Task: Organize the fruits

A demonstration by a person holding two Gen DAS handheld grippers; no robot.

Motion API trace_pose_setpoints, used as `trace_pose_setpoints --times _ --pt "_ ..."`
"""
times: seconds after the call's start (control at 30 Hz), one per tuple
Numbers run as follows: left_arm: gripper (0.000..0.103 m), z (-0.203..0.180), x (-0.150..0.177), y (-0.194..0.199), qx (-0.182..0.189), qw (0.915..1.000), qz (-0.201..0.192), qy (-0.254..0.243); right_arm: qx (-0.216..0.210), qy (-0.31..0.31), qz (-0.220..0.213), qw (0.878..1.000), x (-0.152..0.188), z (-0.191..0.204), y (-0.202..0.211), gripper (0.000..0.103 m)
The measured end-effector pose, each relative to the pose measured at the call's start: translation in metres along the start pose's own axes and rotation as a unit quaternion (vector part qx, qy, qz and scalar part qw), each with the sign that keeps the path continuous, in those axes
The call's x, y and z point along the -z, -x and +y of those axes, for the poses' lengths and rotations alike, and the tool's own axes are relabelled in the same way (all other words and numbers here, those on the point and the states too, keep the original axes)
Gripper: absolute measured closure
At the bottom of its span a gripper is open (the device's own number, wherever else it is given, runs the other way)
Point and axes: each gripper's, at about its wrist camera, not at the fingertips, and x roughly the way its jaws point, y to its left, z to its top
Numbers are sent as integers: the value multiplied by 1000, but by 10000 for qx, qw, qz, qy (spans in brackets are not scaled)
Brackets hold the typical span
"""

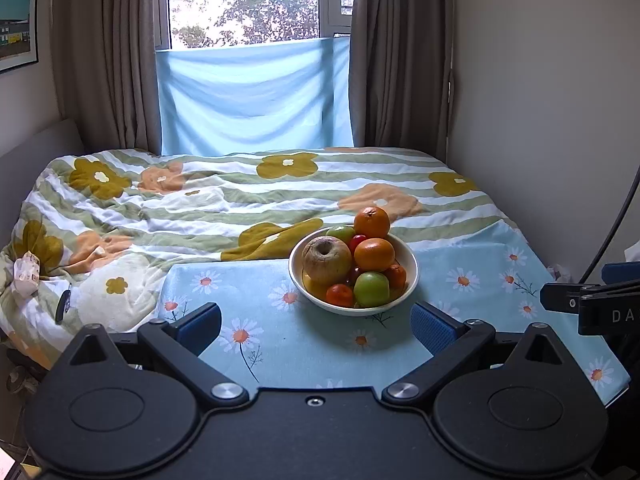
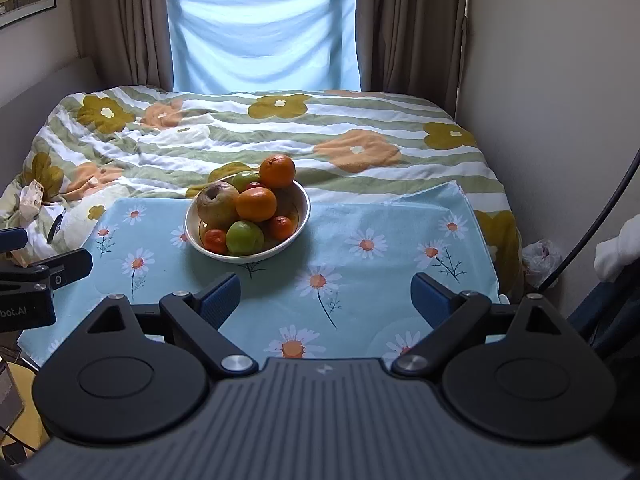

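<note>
A white bowl point(image 1: 412, 268) point(image 2: 304, 210) piled with fruit stands at the far side of a blue daisy-print cloth point(image 1: 280, 344) point(image 2: 360, 280). In it lie a brownish apple point(image 1: 326, 260) point(image 2: 218, 204), a green apple point(image 1: 372, 289) point(image 2: 245, 238), oranges point(image 1: 374, 255) point(image 2: 256, 204) and small red fruits. One orange point(image 1: 372, 222) point(image 2: 278, 170) tops the pile. My left gripper point(image 1: 316, 324) is open and holds nothing, a short way in front of the bowl. My right gripper point(image 2: 326, 300) is open too, nearer than the bowl and to its right.
The cloth covers a table set against a bed with a flowered quilt point(image 1: 200, 208) point(image 2: 360, 148). A wall point(image 1: 540, 120) runs along the right, curtains and a window point(image 1: 248, 0) at the back. A black cable point(image 2: 600, 216) hangs at the right.
</note>
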Motion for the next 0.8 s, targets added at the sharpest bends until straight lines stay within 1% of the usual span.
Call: trace_pose_setpoints --times 0.8 --pt "1 -5 4 7 -89 10000 20 -18 -18 -77 37 10000 2 -5 4 0"
